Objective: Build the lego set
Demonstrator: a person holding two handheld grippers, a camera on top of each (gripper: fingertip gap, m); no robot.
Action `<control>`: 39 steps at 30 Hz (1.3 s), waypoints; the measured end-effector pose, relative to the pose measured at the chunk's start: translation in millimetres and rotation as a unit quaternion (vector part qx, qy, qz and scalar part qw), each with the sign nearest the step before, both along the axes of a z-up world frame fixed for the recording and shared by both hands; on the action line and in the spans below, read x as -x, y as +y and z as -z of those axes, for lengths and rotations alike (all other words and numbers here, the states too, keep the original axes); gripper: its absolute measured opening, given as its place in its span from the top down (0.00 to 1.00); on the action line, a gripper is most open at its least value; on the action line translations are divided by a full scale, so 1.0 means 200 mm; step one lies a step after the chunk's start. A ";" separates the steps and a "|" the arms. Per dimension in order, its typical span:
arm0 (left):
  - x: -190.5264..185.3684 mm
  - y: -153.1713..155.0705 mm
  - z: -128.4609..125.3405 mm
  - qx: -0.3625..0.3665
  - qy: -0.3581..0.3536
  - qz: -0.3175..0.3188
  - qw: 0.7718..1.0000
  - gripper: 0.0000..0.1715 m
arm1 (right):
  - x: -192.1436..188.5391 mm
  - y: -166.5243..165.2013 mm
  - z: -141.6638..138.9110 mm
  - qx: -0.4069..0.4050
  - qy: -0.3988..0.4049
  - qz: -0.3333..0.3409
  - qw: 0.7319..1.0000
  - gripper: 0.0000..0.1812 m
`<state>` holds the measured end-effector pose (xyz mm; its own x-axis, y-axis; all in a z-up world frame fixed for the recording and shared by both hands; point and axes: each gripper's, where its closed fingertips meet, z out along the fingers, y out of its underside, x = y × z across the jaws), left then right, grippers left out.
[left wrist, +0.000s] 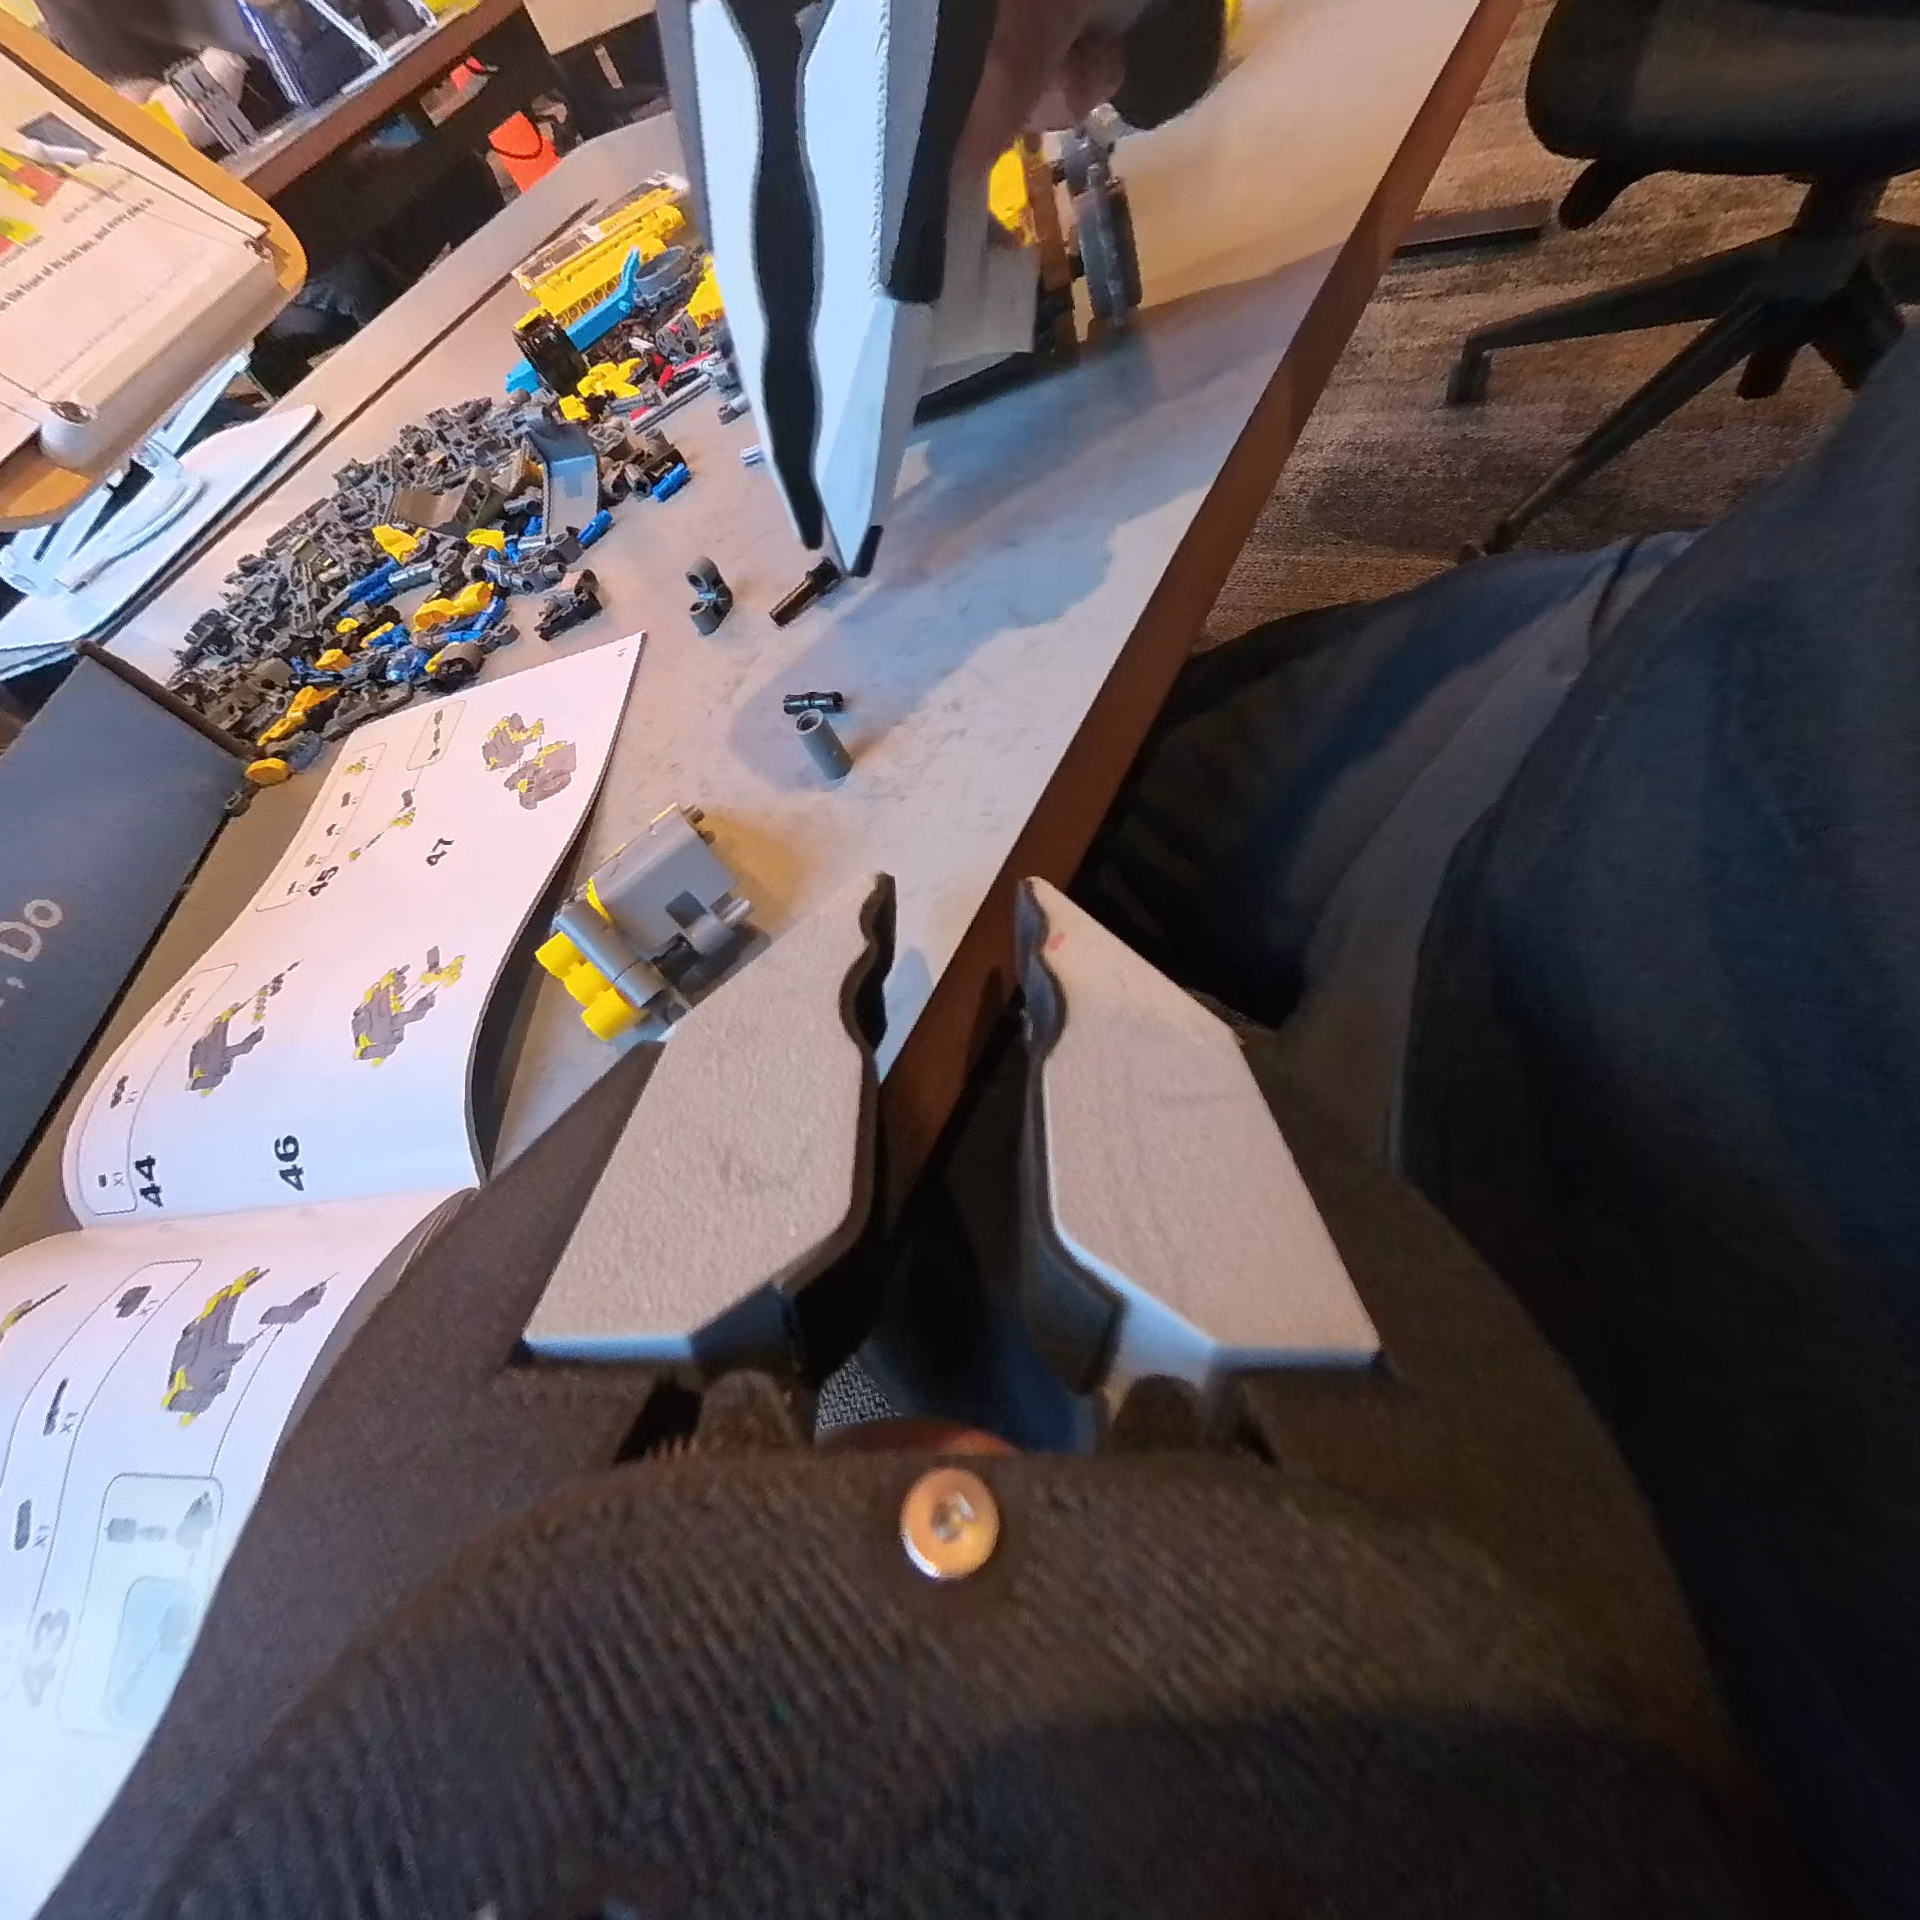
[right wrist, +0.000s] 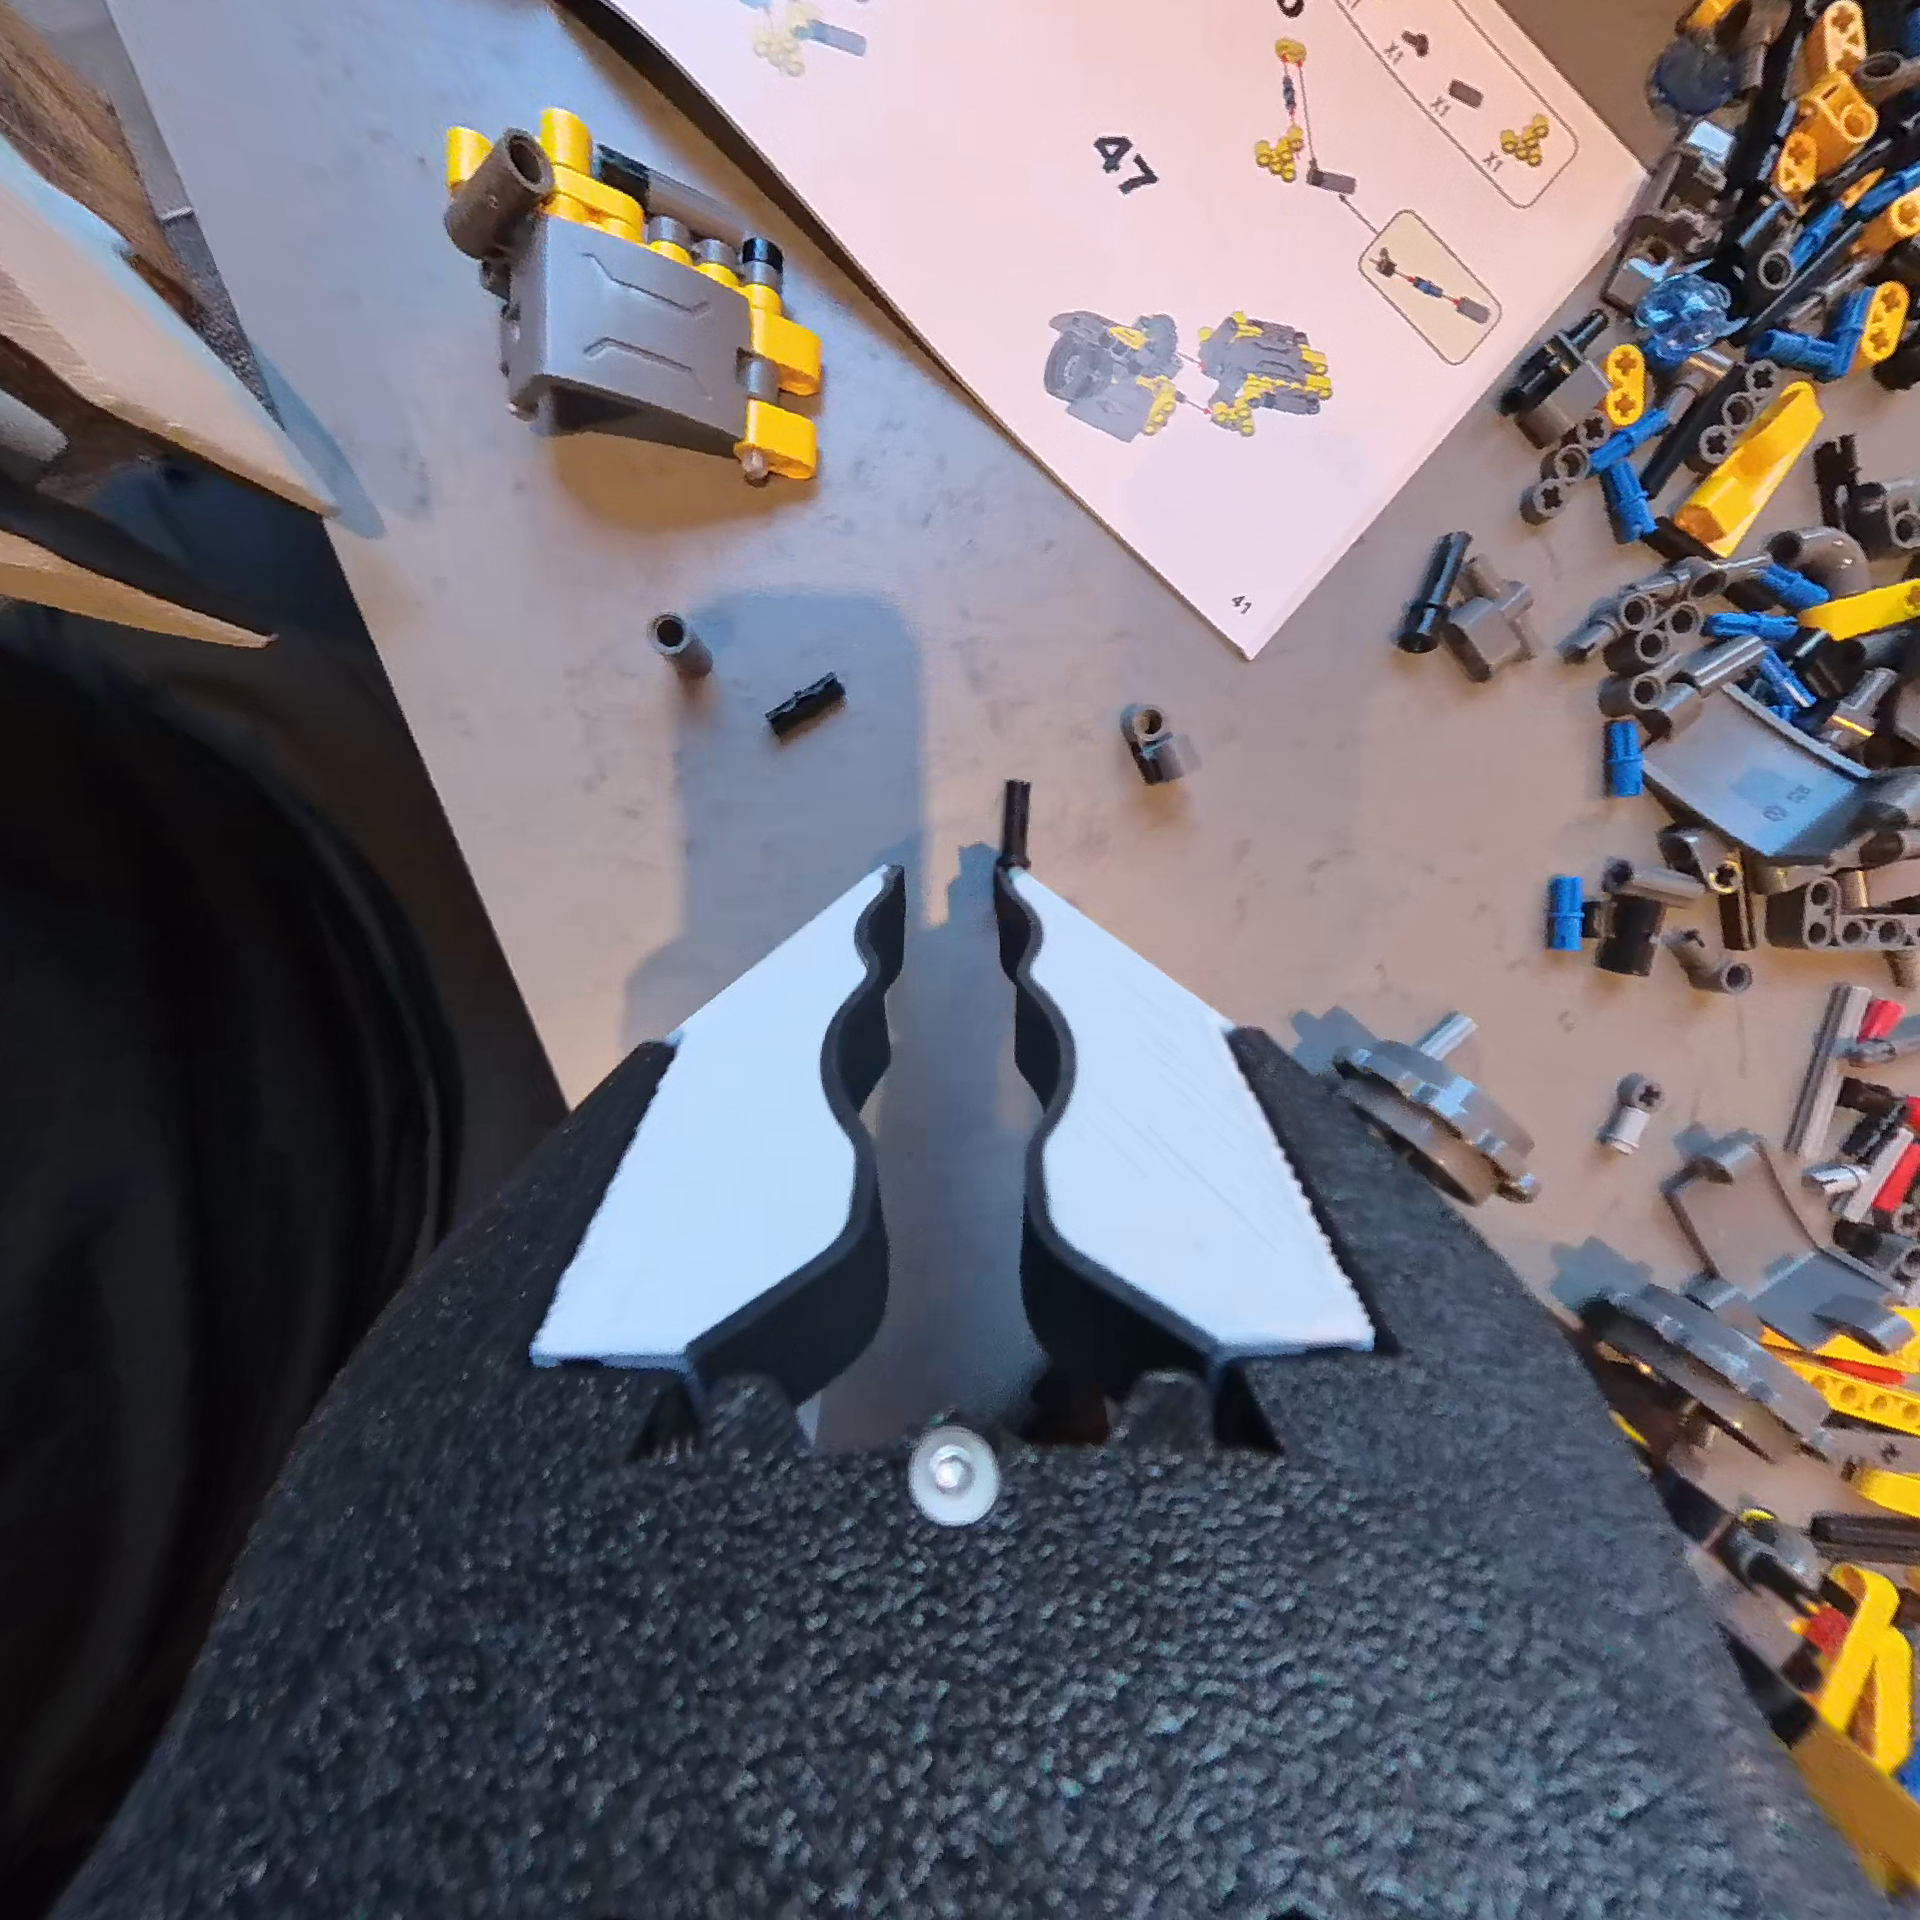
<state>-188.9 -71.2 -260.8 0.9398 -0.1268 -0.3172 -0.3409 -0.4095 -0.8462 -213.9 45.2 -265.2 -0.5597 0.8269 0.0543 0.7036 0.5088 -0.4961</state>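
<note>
My right gripper (right wrist: 951,875) is open with a narrow gap and holds nothing. It points down at the grey table (right wrist: 582,644). A black pin (right wrist: 1016,821) lies just past its right fingertip and touches it. In the left wrist view the right gripper (left wrist: 842,556) stands tip-down beside that pin (left wrist: 805,592). A grey connector (right wrist: 1155,743), a small black pin (right wrist: 805,704) and a grey tube (right wrist: 681,642) lie close by. My left gripper (left wrist: 956,899) is open and empty above the table's near edge. A grey and yellow assembly (left wrist: 655,925) sits just to its left.
An open instruction booklet (left wrist: 364,935) lies left of the loose pieces. A pile of grey, blue and yellow parts (left wrist: 416,561) spreads behind it. A wheeled model (left wrist: 1101,239) stands at the far end. A person's leg (left wrist: 1662,935) and an office chair (left wrist: 1714,208) are off the table's right side. Tip to tip, the grippers are about 12 cm apart.
</note>
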 end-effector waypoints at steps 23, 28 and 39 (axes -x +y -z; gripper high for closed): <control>0.42 -0.26 -0.11 -0.008 -0.016 -0.193 0.981 0.87 | -0.05 -0.15 0.02 0.067 0.000 0.014 0.998 0.90; 0.68 -0.47 -0.23 -0.047 -0.040 -0.296 0.953 0.94 | -0.02 -0.17 0.03 0.075 0.000 0.026 0.997 0.90; 0.77 -0.57 0.03 0.049 -0.107 -0.321 0.940 1.00 | 0.01 -0.18 0.04 0.101 -0.016 0.042 0.994 0.90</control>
